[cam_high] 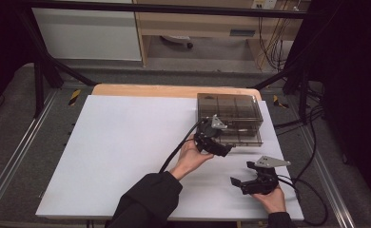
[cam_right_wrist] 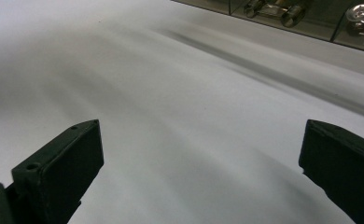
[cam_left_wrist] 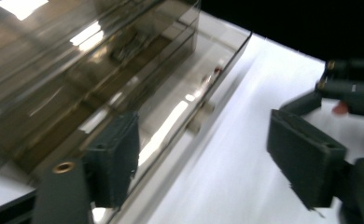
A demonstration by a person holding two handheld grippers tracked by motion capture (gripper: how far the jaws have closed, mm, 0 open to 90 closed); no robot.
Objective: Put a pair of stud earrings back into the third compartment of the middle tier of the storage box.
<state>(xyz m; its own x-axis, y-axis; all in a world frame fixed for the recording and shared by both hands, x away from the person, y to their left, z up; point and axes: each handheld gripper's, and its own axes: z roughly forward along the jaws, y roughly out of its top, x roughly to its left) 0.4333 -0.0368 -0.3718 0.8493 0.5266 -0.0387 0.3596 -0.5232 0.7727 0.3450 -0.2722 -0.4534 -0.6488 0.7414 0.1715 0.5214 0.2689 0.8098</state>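
A smoky transparent compartment box (cam_high: 231, 118) sits at the far right of the white table sheet (cam_high: 126, 152), its lid closed and divided into a grid of cells. The left gripper (cam_high: 220, 148) is held at the box's near edge, with the person's left hand (cam_high: 191, 156) wrapped around its body and a black cable trailing back along the sleeve (cam_high: 148, 199).

In the left gripper view the two black jaws stand wide apart, nothing between them. The box (cam_left_wrist: 101, 79) lies ahead of and beside one jaw, its clear front wall running diagonally just past that jaw's pad (cam_left_wrist: 117, 156); the other jaw is over bare white sheet. Whether the pad touches the box wall cannot be told (the picture is smeared by motion). Beyond that second jaw the right gripper (cam_left_wrist: 353, 91) shows farther off.

The right gripper (cam_high: 243, 183) is low over the sheet, near the table's front right, well apart from the box. In its own view the jaws are spread wide over plain white sheet (cam_right_wrist: 180, 116), empty between them. Far ahead of them is the box's lower edge (cam_right_wrist: 311, 21), with small metal parts (cam_right_wrist: 283, 11) visible behind the clear wall.
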